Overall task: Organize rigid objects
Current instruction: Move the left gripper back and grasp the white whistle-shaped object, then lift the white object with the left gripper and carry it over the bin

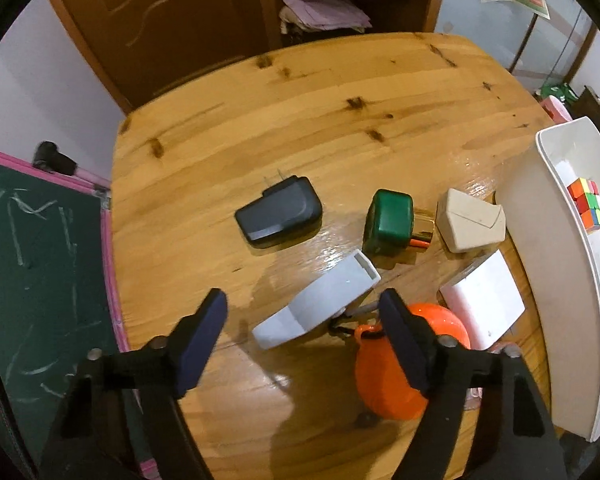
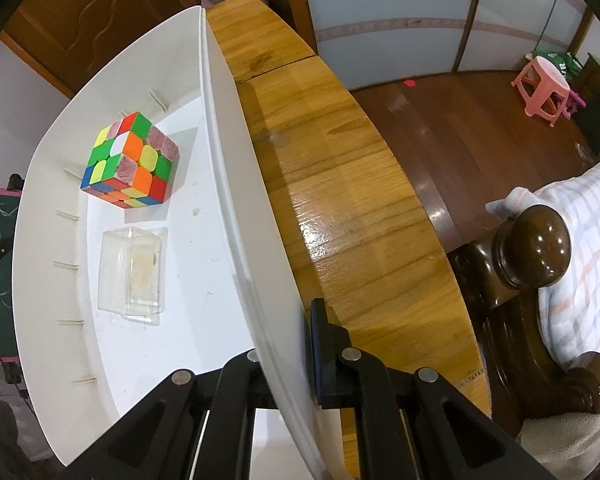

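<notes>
My left gripper (image 1: 302,308) is open above the wooden table (image 1: 300,112), its fingers on either side of a grey box (image 1: 320,304) without touching it. Beyond lie a black charger (image 1: 280,212), a green block with a gold part (image 1: 392,220), a beige box (image 1: 470,220), a white box (image 1: 484,300) and an orange round object (image 1: 396,364). My right gripper (image 2: 288,360) is shut on the wall of the white bin (image 2: 236,168). The bin holds a Rubik's cube (image 2: 130,160) and a clear plastic box (image 2: 134,272). The bin also shows at the right in the left wrist view (image 1: 536,280).
A green chalkboard with a pink frame (image 1: 40,260) stands left of the table. A wooden cabinet (image 1: 160,20) is behind it. Right of the table are a dark wooden bed frame (image 2: 532,280), bedding (image 2: 580,248) and a pink stool (image 2: 544,88).
</notes>
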Tool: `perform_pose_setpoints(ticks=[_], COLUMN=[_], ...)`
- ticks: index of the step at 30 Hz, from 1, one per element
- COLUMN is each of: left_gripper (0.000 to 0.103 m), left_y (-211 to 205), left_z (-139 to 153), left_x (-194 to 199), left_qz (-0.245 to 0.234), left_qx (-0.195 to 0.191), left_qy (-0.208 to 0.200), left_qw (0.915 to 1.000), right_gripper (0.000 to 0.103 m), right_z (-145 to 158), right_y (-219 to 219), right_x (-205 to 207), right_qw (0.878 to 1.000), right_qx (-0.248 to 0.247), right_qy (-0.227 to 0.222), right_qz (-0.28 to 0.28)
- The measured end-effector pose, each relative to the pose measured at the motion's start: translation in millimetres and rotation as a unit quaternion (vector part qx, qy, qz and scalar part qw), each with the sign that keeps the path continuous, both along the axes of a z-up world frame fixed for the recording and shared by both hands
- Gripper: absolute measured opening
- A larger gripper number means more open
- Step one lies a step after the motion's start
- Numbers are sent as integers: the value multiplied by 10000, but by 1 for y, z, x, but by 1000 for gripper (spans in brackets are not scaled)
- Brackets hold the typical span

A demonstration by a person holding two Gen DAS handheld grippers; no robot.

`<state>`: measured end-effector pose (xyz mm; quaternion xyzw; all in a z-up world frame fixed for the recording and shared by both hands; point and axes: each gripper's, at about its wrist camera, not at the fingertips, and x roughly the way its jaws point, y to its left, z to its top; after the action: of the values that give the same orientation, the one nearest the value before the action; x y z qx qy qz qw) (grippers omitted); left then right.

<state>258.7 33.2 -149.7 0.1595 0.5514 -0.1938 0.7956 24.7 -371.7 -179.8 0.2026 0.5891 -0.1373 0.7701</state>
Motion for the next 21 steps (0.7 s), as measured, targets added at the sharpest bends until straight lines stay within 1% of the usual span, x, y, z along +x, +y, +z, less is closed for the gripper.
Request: perform_pose_setpoints(ticks=[2, 4, 6, 9, 11, 12, 13, 15, 18, 21], left_gripper=[70, 61, 41, 32, 28, 25, 23, 23, 23, 22], left_y=[-1, -3, -5, -6, -3, 0, 1, 6, 12, 18], left_z=[-6, -11, -16, -18, -16, -15, -14, -8, 2, 19], left_x=[5, 8, 8, 9, 10, 10, 10, 8, 0, -9], left_qz=[-14, -43, -91, -51, 83, 231, 302, 548, 796, 1043], left_qx=[-58, -150, -221, -262, -353, -386, -421, -453, -540, -652], left_qy=[156, 281, 410, 410, 405, 414, 413, 383, 299, 175], left_qw=[9999, 9995, 9989, 9988, 9985, 9981, 9978, 9967, 9949, 9922], right_gripper=[7, 7, 7, 7, 7, 7, 7, 7, 7, 7], right_z=[0, 1, 1, 1, 1, 1, 1, 1, 0, -1], right_y=[1, 1, 1, 1, 1, 1, 1, 1, 0, -1], right_x=[0, 0, 0, 0, 0, 0, 0, -1, -2, -3], right_qw=[10000, 10000, 10000, 10000, 10000, 10000, 10000, 10000, 10000, 10000], right_qx=[-10, -19, -18, -7, -16, -16, -4, 5, 29, 52], right_qy=[14, 27, 30, 42, 47, 44, 41, 31, 7, -23], right_qz=[-11, -17, -27, -49, -49, -50, -55, -55, -54, -47])
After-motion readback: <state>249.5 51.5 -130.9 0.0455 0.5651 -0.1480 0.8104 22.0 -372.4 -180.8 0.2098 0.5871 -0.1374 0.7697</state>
